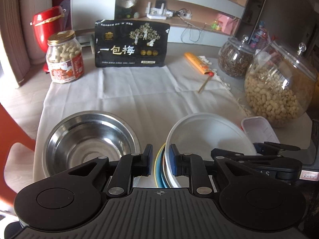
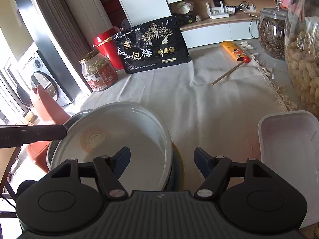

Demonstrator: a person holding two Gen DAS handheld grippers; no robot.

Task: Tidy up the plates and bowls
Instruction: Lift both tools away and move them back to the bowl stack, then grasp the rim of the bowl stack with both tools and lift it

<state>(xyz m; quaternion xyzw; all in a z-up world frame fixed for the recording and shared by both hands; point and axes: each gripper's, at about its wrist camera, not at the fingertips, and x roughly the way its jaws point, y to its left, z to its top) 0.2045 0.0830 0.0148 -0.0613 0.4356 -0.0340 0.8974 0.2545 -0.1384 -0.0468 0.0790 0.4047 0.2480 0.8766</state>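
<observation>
stack (image 1: 162,167) on bench, right of steel bowl (image 1: 89,139) | left gripper (image 1: 161,160) fingers pinch its rims | right gripper (image 2: 162,164) fingers spread, straddling white bowl (image 2: 123,145) rim, no contact | rigid, slick, likely chippable; grip at rims

Cloth-covered table (image 1: 159,103), steel bowl (image 1: 87,139)

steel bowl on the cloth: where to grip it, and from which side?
Grip the steel bowl by its thin rolled rim, one pad inside and one outside. It sits upright and empty, so a rim pinch from above probably works best. Come at the near or left edge: the white bowl stack crowds its right side. The left gripper is nearest.
</observation>
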